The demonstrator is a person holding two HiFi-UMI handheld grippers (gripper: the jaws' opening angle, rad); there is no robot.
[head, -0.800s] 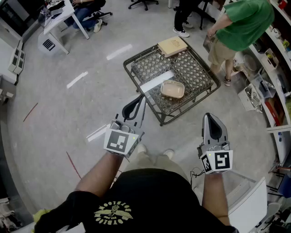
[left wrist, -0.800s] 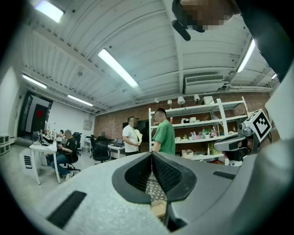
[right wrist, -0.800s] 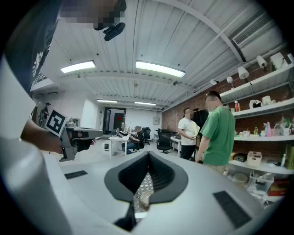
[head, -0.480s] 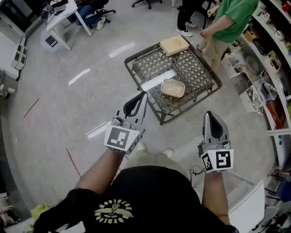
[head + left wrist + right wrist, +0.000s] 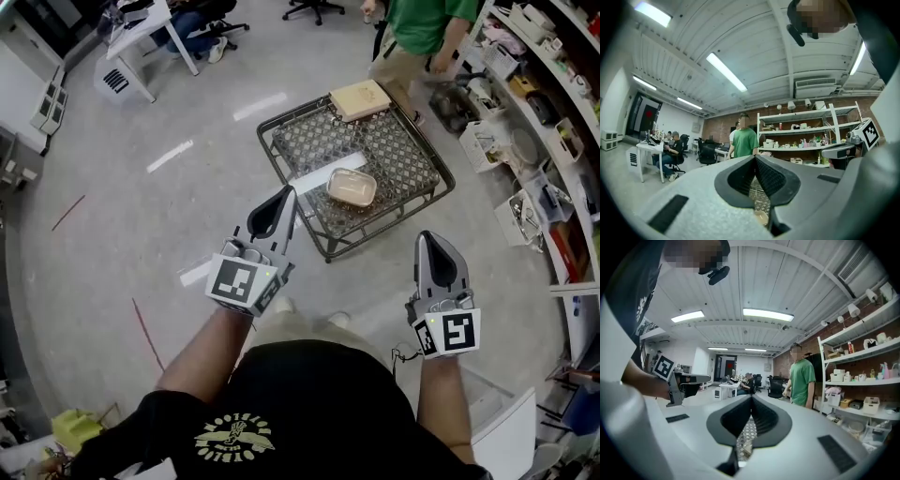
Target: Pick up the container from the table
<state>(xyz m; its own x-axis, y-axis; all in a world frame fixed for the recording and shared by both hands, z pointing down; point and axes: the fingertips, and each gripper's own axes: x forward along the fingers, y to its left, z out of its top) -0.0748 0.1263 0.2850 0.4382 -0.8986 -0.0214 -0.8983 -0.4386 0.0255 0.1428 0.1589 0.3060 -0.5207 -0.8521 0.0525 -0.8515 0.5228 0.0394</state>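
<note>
A beige shallow container [image 5: 352, 187] lies on a low metal mesh table [image 5: 412, 155], beside a white strip [image 5: 323, 172]. Both grippers are held level in front of me, short of the table. My left gripper [image 5: 287, 191] is shut and empty, its tip just left of the table's near corner. My right gripper [image 5: 429, 238] is also shut and empty, nearer to me and right of the table's front edge. In the left gripper view the jaws [image 5: 755, 156] meet, and the container [image 5: 761, 217] shows small below them. The right gripper's [image 5: 751, 397] jaws meet too, with mesh visible beneath.
A flat tan box [image 5: 360, 98] rests on the table's far corner. A person in a green shirt [image 5: 422, 21] stands behind the table. Loaded shelves [image 5: 553, 103] line the right side. A white desk [image 5: 141, 26] with a seated person stands at the far left.
The person in green has walked from the table's right side to behind it. My left gripper has edged up toward the table. Both grippers stay shut.
</note>
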